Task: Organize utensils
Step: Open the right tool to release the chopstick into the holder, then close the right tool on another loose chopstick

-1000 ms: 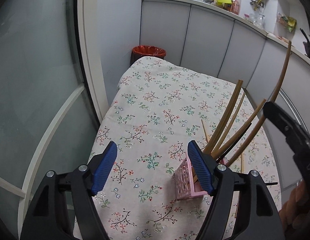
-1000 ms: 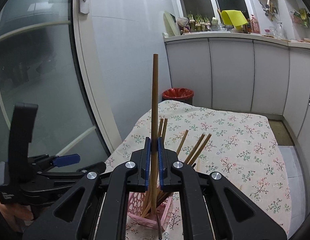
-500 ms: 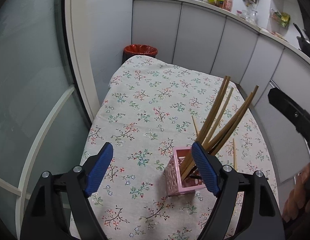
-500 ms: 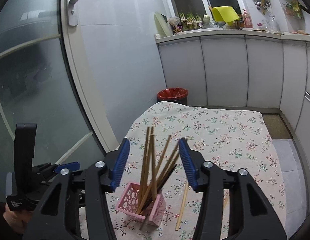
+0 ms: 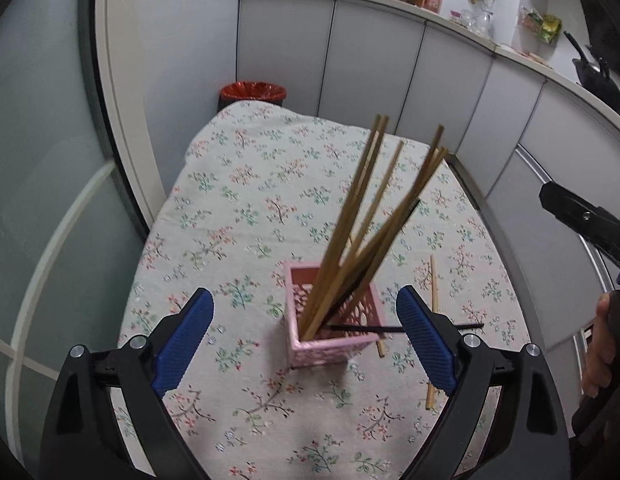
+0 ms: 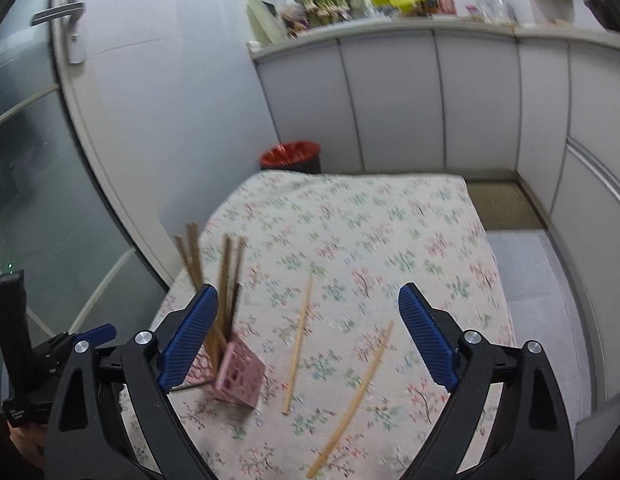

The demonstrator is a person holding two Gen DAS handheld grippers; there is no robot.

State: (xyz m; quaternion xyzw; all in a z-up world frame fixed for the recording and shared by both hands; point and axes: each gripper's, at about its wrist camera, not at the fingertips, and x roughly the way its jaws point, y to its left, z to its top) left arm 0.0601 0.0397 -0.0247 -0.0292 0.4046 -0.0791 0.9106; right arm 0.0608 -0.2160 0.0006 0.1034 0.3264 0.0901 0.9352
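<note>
A pink lattice basket [image 5: 330,340] stands on the floral tablecloth [image 5: 245,208] and holds several wooden chopsticks [image 5: 362,208] that lean to the far right. My left gripper [image 5: 303,300] is open, its blue pads on either side of the basket and apart from it. A black chopstick [image 5: 438,326] lies behind the basket. My right gripper [image 6: 305,296] is open and holds nothing. It hangs over two loose wooden chopsticks [image 6: 297,340] [image 6: 358,396], with the basket [image 6: 241,376] at its left pad.
A red-lined bin [image 6: 291,154] stands beyond the table's far end. Grey cabinets [image 5: 370,72] run along the back and right, and a glass door [image 6: 37,160] is on the left. A hand [image 5: 602,352] holding the other tool is at the right edge.
The right gripper was shut on a chopstick above the basket, then opened and let it drop in. It has since swung right over the loose chopsticks. The left gripper shifted to frame the basket.
</note>
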